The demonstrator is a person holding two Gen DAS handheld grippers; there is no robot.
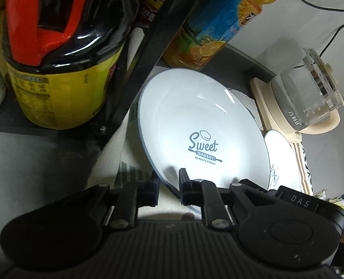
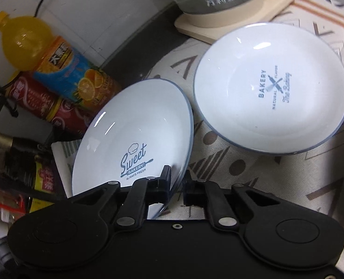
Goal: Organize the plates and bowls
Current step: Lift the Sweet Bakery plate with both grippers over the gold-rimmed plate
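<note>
A white plate with a blue rim and the print "Sweet Bakery" stands tilted over the patterned cloth. My left gripper is shut on its near rim, one finger on each side of the edge. In the right wrist view my right gripper is shut on the same plate's rim at its lower right. A second white plate printed "Bakery" lies flat on the cloth to the right. In the left wrist view this second plate is partly hidden behind the first.
An orange juice bottle and red cans lie just behind the held plate. A black shelf post and a yellow-labelled jar stand left. A glass kettle on a cream base stands behind the plates.
</note>
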